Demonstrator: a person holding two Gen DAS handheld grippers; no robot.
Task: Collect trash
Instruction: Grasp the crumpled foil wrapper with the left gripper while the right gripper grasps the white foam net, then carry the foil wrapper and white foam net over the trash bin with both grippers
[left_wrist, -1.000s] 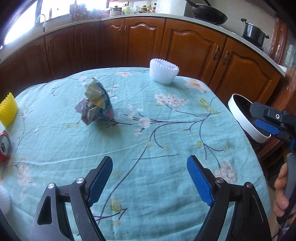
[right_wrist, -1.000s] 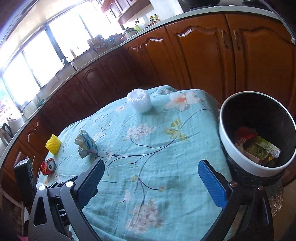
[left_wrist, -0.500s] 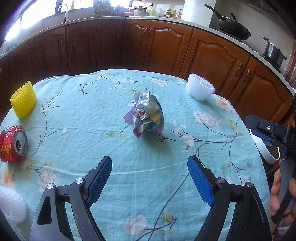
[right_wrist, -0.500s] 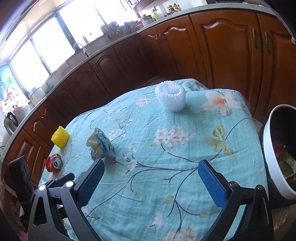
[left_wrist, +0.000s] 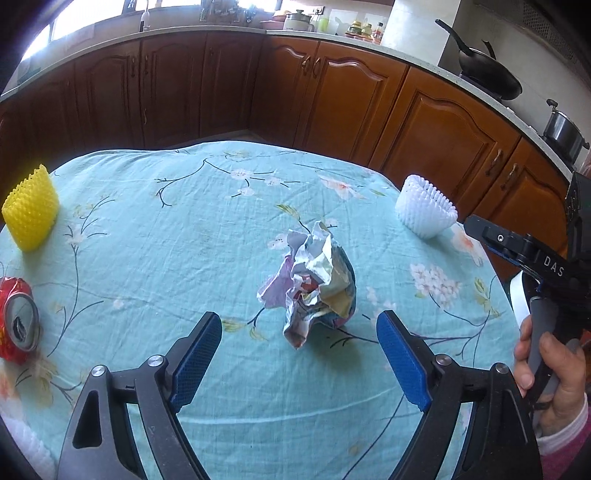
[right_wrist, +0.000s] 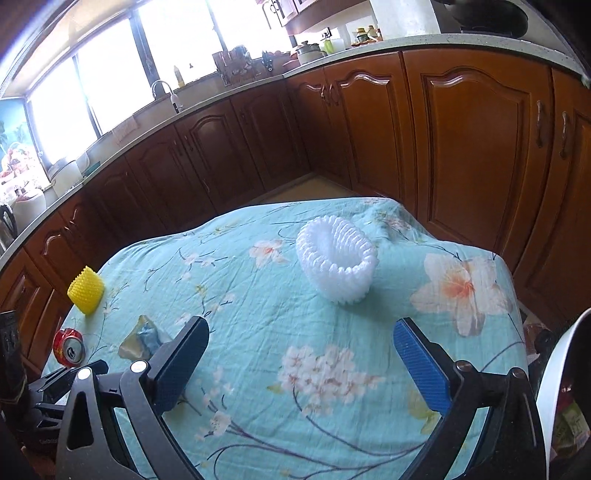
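A crumpled foil snack wrapper (left_wrist: 314, 284) lies on the teal floral tablecloth (left_wrist: 184, 240). My left gripper (left_wrist: 299, 332) is open and empty, just short of the wrapper, fingers either side of it. A white foam fruit net (right_wrist: 336, 260) stands further right; my right gripper (right_wrist: 301, 339) is open and empty, pointing at it from a short distance. The wrapper also shows partly hidden behind the right gripper's left finger in the right wrist view (right_wrist: 142, 338). A crushed red can (left_wrist: 16, 325) and a yellow foam net (left_wrist: 31, 212) lie at the left.
A white-rimmed black bin (right_wrist: 561, 402) with trash inside stands off the table's right edge. Wooden kitchen cabinets (left_wrist: 332, 92) ring the table behind. Another white foam piece (left_wrist: 26, 439) shows at the lower left edge.
My left gripper has swung left and moved closer, so the wrapper now sits centred between its fingers. My right gripper has turned away from the bin toward the white foam net.
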